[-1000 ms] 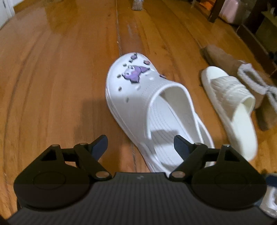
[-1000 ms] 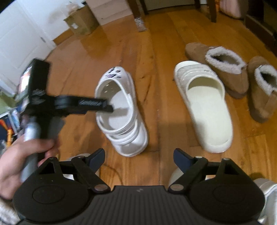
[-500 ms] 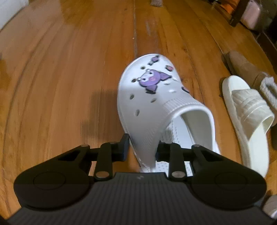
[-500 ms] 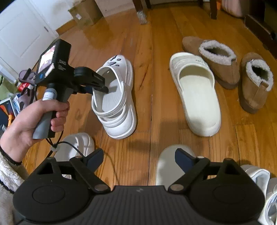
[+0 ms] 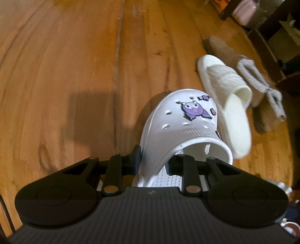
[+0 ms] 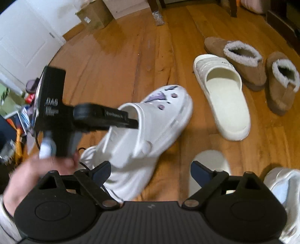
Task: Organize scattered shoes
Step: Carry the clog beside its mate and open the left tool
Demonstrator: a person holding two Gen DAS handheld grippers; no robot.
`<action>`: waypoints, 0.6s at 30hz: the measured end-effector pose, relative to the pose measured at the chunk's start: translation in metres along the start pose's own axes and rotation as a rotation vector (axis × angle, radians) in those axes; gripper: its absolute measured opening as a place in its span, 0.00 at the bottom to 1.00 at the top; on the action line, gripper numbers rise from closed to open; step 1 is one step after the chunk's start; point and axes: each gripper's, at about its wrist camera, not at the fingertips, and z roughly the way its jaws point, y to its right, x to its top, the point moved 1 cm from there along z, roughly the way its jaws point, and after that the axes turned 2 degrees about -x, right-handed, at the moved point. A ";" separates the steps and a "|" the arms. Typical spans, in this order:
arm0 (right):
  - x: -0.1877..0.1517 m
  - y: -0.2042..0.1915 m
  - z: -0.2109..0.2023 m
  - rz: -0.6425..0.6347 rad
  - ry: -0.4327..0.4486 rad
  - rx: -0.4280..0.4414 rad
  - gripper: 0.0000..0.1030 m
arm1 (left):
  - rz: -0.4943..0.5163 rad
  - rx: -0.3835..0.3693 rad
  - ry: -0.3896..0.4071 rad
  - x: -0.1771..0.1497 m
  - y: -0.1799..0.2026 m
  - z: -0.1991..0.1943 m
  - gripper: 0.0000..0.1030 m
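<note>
My left gripper [image 5: 154, 159] is shut on the side wall of a white clog [image 5: 180, 127] with a purple charm, and holds it off the wooden floor. In the right wrist view the same clog [image 6: 150, 131] hangs tilted from the left gripper [image 6: 131, 122]. My right gripper [image 6: 150, 171] is open and empty, just below the clog. A cream slide [image 6: 223, 95] lies on the floor to the right, also in the left wrist view [image 5: 226, 101]. Two brown fur-lined slippers [image 6: 238, 58] [image 6: 283, 82] lie beyond it.
A second cream slide [image 6: 210, 167] and a white sneaker [image 6: 283, 189] lie near my right gripper. Another white shoe [image 6: 88, 155] lies under the lifted clog. A cardboard box [image 6: 95, 16] and a white door [image 6: 20, 37] stand at the back left. Clutter sits at the left edge.
The left gripper closed on the clog's side wall, then lifted it and swung it right toward the cream slide. The right gripper stayed open.
</note>
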 end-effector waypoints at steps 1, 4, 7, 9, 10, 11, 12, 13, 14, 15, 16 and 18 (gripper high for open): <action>-0.004 -0.002 -0.004 0.001 0.003 -0.002 0.90 | 0.001 -0.004 0.007 -0.005 0.003 -0.004 0.24; -0.024 -0.006 -0.017 0.005 0.022 -0.017 0.90 | -0.004 -0.008 0.024 -0.031 0.011 -0.026 0.24; -0.037 -0.009 -0.028 -0.015 0.036 -0.027 0.90 | -0.032 -0.029 0.043 -0.049 0.009 -0.047 0.24; -0.046 -0.013 -0.036 -0.051 0.042 -0.036 0.90 | -0.041 -0.042 0.098 -0.078 0.010 -0.070 0.24; -0.049 -0.016 -0.040 -0.072 0.041 -0.042 0.91 | -0.057 -0.043 0.113 -0.091 0.009 -0.079 0.24; -0.051 -0.017 -0.042 -0.085 0.038 -0.046 0.91 | -0.065 -0.044 0.117 -0.100 0.008 -0.085 0.24; -0.053 -0.018 -0.044 -0.098 0.037 -0.048 0.91 | -0.079 -0.048 0.117 -0.110 0.007 -0.090 0.24; -0.056 -0.020 -0.046 -0.111 0.040 -0.046 0.92 | -0.115 -0.055 0.107 -0.126 0.002 -0.095 0.24; -0.059 -0.020 -0.046 -0.117 0.044 -0.040 0.92 | -0.126 -0.055 0.102 -0.132 -0.001 -0.097 0.24; -0.063 -0.021 -0.046 -0.118 0.047 -0.033 0.92 | -0.135 -0.046 0.085 -0.145 -0.004 -0.098 0.26; -0.069 -0.020 -0.045 -0.114 0.051 -0.021 0.92 | -0.149 -0.039 0.066 -0.153 -0.007 -0.099 0.30; -0.082 -0.019 -0.040 -0.096 0.064 0.006 0.92 | -0.164 -0.037 0.036 -0.167 -0.013 -0.103 0.36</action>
